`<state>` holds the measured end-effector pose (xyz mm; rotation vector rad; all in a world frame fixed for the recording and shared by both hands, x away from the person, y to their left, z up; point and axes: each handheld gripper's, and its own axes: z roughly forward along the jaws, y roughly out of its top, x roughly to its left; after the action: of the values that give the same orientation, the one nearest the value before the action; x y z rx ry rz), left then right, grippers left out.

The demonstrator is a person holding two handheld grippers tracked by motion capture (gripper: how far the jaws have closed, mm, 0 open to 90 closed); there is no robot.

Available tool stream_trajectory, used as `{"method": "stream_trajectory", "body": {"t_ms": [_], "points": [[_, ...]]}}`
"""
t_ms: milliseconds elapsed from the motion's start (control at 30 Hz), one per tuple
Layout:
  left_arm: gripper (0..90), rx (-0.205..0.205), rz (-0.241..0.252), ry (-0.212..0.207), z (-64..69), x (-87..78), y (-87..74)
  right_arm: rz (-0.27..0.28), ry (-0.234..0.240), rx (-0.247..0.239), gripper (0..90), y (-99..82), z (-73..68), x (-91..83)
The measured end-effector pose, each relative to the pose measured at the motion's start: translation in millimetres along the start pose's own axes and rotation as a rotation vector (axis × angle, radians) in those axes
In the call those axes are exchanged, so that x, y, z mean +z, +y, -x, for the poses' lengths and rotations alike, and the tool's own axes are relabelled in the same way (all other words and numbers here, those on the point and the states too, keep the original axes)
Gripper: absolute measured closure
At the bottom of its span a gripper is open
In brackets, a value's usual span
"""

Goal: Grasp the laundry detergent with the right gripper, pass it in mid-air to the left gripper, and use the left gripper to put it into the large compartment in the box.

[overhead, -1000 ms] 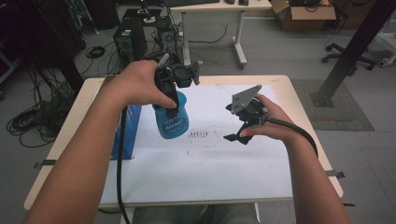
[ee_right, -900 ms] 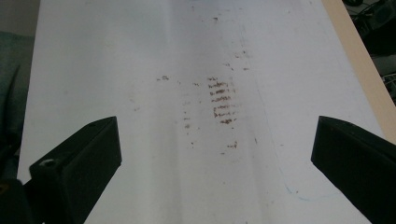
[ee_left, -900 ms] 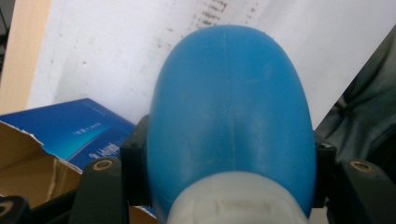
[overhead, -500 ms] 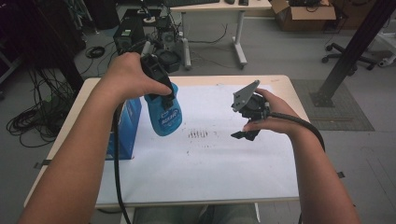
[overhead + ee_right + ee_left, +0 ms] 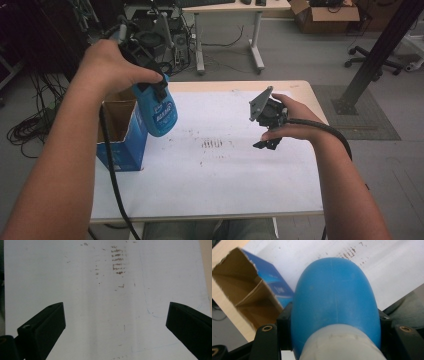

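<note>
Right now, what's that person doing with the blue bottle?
The person's left claw is clamped on a blue bottle and holds it in the air, just above and beside an open blue cardboard box at the table's left side. The right claw hangs open over the white sheet, holding nothing. The bottle is not in the box yet.

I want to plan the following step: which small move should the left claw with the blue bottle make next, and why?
Probably carry the blue bottle a little further left, until it hangs over the open cardboard box, then lower it. The left claw is clamped on the bottle, which hangs in the air just right of the box opening. The right claw is open, above the white table cover.
</note>
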<state>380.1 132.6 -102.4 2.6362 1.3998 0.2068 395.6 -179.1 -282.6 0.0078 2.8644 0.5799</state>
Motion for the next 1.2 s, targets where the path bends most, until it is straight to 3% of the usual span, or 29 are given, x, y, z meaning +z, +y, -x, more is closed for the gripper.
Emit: {"method": "stream_trajectory", "body": {"t_ms": [533,767,1200], "points": [[38.3,-0.172,0.019,0.063,-42.7,-43.6,-16.9,-0.026,0.012,-0.014,2.4,4.4,1.8,2.7],[38.2,-0.276,0.023,0.059,-63.6,-45.7,-23.9,-0.044,0.020,-0.017,2.6,4.0,3.2,3.8],[38.2,-0.415,0.022,0.074,-97.5,-46.7,-36.7,-0.051,0.031,-0.007,2.6,2.9,5.1,-0.1]]}}
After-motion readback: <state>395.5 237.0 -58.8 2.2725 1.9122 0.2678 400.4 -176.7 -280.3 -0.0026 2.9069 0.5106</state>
